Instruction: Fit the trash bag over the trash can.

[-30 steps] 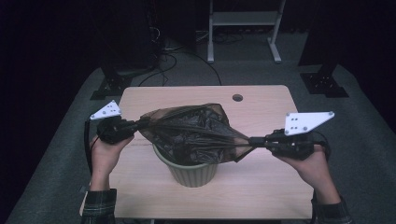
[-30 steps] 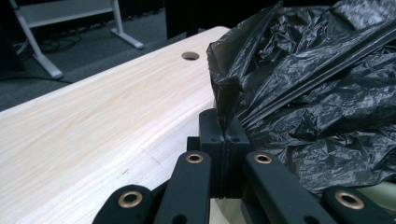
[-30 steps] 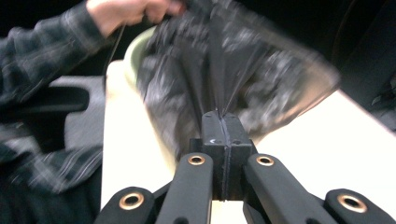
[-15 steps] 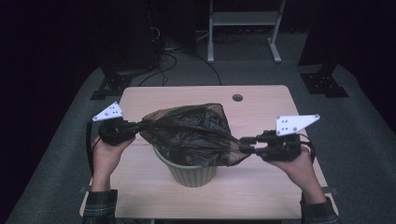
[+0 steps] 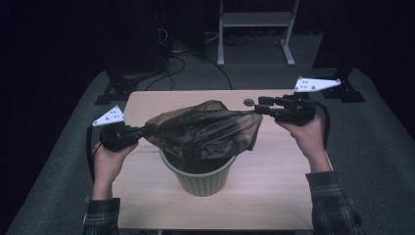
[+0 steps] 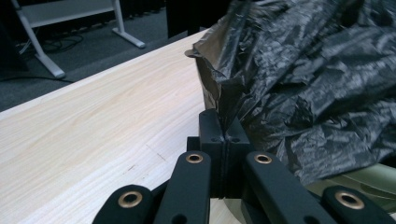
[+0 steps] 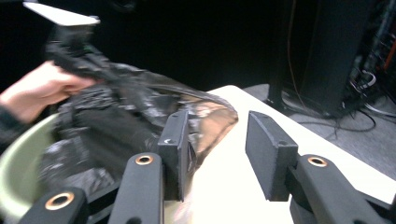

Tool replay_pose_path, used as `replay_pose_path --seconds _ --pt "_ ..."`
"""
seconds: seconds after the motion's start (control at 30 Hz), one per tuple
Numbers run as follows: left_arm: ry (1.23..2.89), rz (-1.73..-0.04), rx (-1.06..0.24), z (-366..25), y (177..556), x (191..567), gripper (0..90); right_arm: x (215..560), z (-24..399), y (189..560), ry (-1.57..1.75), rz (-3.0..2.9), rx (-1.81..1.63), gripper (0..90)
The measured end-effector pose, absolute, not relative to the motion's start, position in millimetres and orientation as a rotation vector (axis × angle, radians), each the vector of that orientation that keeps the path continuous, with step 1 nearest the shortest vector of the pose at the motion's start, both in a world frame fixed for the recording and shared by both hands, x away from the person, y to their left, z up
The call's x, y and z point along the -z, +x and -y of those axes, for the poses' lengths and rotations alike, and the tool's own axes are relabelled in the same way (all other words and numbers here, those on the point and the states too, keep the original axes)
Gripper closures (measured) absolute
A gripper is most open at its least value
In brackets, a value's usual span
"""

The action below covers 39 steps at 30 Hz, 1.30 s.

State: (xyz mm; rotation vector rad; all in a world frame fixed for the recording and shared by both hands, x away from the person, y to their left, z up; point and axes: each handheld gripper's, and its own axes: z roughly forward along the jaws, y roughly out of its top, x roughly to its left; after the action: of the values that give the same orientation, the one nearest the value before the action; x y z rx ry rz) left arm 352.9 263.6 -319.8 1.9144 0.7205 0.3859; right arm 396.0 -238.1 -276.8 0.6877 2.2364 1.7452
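We see the black bin bag (image 5: 203,129) draped over the green bin (image 5: 198,176) at the middle of the wooden table (image 5: 147,196). The left gripper (image 5: 147,130) pinches the bag's left edge between closed jaws. The right gripper (image 5: 259,105), whose jaws have just been opening, stands apart at the bag's right corner, gripping nothing.

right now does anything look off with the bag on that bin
Yes. The black bag is not seated over the green bin: it is stretched above the rim. The left gripper pinches one edge; the right gripper has just been opening, nothing clamped.
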Motion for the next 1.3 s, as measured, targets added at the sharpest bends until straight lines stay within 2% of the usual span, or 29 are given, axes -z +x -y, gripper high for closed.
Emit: replay_pose_path --seconds 0.13,0.37,0.6,0.8,0.83,0.87,0.97,1.3 --pt "1.915 -0.726 -0.39 -265.7 352.4 319.2 89.8 275.4 243.4 420.3 0.773 -2.184 -1.772 57.0" --pt "1.911 -0.726 -0.388 -268.3 350.5 319.9 89.8 269.5 260.2 419.8 0.808 -2.141 -1.798 56.4" --pt "1.902 -0.724 -0.379 -268.3 349.3 319.6 89.5 263.0 238.8 404.9 0.658 -2.248 -1.856 49.1" --pt "1.902 -0.717 -0.374 -267.1 349.3 320.3 89.4 266.1 219.9 401.5 0.568 -2.377 -1.869 47.8" --pt "1.902 -0.715 -0.373 -266.6 349.4 320.5 89.5 269.0 215.7 402.1 0.578 -2.412 -1.853 51.0" --pt "1.907 -0.713 -0.372 -266.1 349.5 320.7 89.5 272.1 211.6 401.7 0.564 -2.457 -1.835 65.0" --pt "1.908 -0.715 -0.369 -264.2 349.4 321.9 89.5 279.9 201.2 394.1 0.481 -2.526 -1.782 89.3" --pt "1.916 -0.715 -0.358 -258.8 344.5 329.3 89.5 301.6 175.5 312.5 0.167 -2.627 -1.718 90.0"
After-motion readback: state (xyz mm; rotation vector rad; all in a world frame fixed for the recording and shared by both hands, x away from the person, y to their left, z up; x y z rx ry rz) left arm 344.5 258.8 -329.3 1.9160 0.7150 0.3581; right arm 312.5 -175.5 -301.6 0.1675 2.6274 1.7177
